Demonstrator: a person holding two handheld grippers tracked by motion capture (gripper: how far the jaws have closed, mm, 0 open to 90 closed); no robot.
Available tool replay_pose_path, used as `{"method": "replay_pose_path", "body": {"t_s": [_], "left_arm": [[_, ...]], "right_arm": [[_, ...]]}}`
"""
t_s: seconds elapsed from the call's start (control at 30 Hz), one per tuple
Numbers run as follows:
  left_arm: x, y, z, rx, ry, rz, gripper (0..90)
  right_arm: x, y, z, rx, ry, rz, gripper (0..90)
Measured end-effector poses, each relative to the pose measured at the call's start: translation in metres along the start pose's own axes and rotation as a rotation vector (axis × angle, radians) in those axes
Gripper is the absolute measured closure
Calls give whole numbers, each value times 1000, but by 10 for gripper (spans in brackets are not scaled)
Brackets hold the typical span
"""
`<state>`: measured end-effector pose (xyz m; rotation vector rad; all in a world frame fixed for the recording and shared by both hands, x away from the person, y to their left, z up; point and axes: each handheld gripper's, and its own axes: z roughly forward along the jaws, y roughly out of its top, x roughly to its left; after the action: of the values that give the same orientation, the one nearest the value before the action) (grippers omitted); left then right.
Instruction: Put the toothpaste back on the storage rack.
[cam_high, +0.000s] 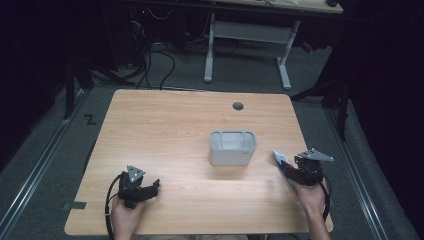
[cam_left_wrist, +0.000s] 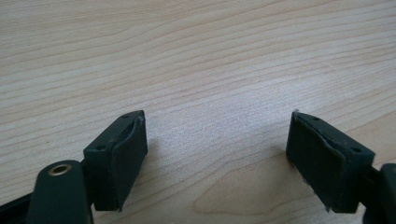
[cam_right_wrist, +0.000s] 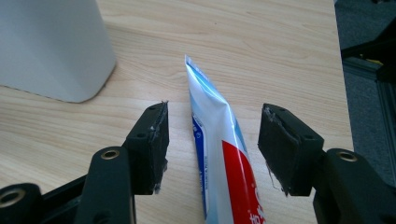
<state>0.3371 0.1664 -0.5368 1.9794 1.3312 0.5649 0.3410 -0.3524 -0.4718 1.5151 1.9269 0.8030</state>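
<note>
As we saw it, the tube (cam_right_wrist: 219, 140) lay lengthwise between the right tongs (cam_right_wrist: 212, 140), spread and not gripping. The left tongs (cam_left_wrist: 217, 149) gaped empty, well apart.

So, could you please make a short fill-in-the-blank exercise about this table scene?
1. The toothpaste tube lies between the jaws of the ____ gripper.
2. The jaws of the left gripper stand open over bare ____.
3. The grey container stands on the wooden table, to the ____ of the tube in the high view.

Missing words: right; wood; left
</note>
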Motion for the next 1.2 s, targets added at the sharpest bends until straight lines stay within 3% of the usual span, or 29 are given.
{"method": "replay_pose_path", "body": {"t_s": [0.4, 0.5, 0.87, 1.2], "left_arm": [[0, 0, 0, 0, 0, 0, 210], [0, 0, 0, 0, -1, 0, 210], [0, 0, 0, 0, 0, -1, 210], [0, 0, 0, 0, 0, 0, 210]], "right_arm": [[-3, 6, 21, 88, -12, -22, 441], [-5, 6, 27, 133, -2, -26, 440], [-4, 5, 42, 213, 16, -30, 450], [-4, 5, 45, 236, -11, -56, 537]]}}
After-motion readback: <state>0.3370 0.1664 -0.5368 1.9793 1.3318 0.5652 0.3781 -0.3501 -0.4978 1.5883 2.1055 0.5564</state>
